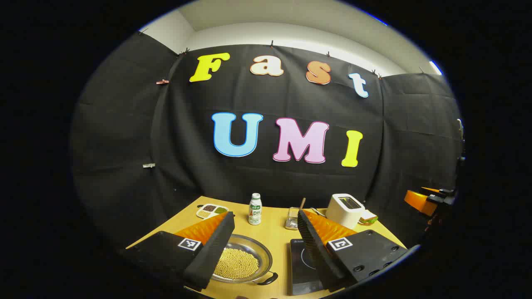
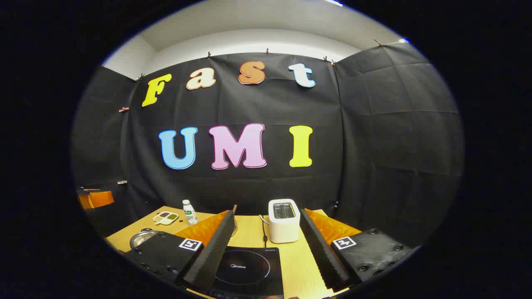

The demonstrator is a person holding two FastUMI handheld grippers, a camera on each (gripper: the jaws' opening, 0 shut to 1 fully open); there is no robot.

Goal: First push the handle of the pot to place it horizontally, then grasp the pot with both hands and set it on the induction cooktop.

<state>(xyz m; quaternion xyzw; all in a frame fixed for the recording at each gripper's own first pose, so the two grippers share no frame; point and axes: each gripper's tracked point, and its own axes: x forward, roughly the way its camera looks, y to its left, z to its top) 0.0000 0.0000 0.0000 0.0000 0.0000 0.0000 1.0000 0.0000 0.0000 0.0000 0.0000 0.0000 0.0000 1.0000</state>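
Observation:
A shallow steel pot (image 1: 241, 261) full of yellow beans sits on the wooden table (image 1: 274, 232), one black handle (image 1: 268, 279) at its near right rim. The black induction cooktop (image 1: 301, 265) lies just right of it. My left gripper (image 1: 259, 259) hangs open above them, with the left finger over the pot's left side and the right finger over the cooktop. In the right gripper view the cooktop (image 2: 247, 268) lies between the fingers of my open right gripper (image 2: 270, 261), and the pot's rim (image 2: 141, 237) peeks out at the far left.
A white toaster (image 2: 283, 220) stands behind the cooktop, its cord trailing to the left. A small white bottle (image 1: 255, 209), a divided snack dish (image 1: 212, 210) and a glass tray with a wooden stick (image 1: 293, 218) line the back. The other gripper's orange part (image 1: 419, 201) shows at the far right.

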